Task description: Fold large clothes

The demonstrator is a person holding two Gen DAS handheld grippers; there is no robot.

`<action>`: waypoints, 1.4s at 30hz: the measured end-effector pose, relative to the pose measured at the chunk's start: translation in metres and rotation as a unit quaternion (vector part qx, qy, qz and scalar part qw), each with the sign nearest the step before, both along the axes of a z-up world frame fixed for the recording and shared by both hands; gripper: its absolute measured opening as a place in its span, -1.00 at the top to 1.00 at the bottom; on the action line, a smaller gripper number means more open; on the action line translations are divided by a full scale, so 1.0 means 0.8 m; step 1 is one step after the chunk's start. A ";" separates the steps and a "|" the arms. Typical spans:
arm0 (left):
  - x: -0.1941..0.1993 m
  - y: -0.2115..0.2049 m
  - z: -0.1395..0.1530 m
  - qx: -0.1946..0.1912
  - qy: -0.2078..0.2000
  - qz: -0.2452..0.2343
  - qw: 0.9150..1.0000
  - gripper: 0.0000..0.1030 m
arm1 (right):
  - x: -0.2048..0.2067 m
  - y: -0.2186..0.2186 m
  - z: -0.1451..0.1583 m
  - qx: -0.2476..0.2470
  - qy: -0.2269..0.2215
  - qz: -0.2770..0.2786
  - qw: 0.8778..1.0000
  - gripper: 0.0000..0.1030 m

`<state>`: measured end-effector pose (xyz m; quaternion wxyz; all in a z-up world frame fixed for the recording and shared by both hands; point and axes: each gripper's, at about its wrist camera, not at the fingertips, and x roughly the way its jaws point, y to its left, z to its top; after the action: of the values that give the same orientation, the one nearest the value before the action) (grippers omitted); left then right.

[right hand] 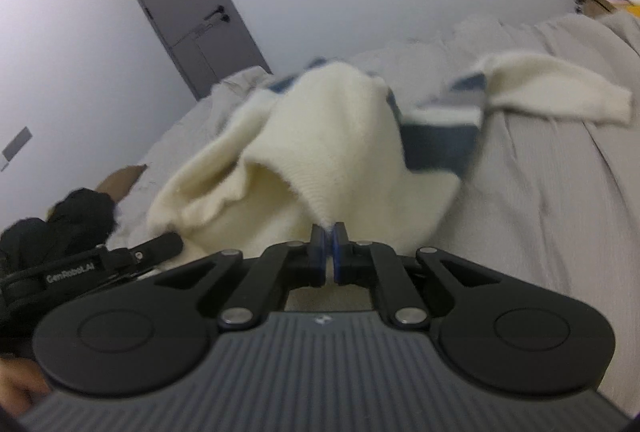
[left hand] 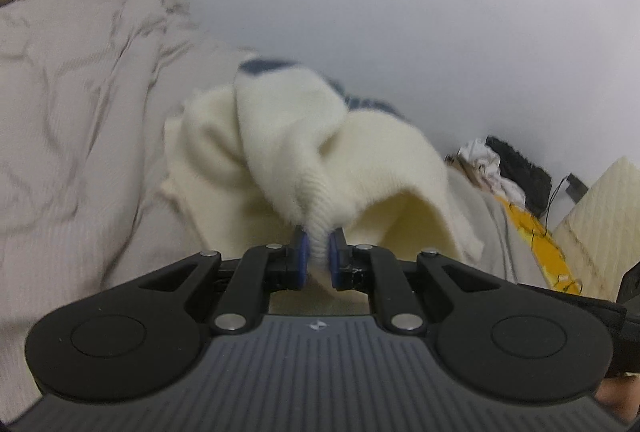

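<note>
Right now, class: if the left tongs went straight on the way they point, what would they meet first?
The cream sweater itself: the left tongs are already shut on its ribbed edge, and the bunched knit rises directly ahead. Beyond it lie the bedcover and a pale wall, though blur makes depth uncertain.

The only readable lettering is "GenRoboLAI", white on the black body of the left gripper [right hand: 90, 266], seen at the left edge of the right wrist view. A small pale emblem [left hand: 316, 325] sits on that gripper's ribbed grey housing, too small to read.
</note>
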<state>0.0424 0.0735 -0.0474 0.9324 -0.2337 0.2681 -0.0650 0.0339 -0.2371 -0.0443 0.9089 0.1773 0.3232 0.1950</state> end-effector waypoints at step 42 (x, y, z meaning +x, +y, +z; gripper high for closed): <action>0.038 0.013 -0.062 -0.020 0.060 0.027 0.998 -0.02 | 0.030 0.058 -0.053 -0.106 -0.056 0.041 0.992 0.27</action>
<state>0.0727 0.0838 -0.0971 0.9112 -0.2625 0.3160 -0.0305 0.0576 -0.1908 -0.0868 0.9304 0.0556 0.2977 0.2063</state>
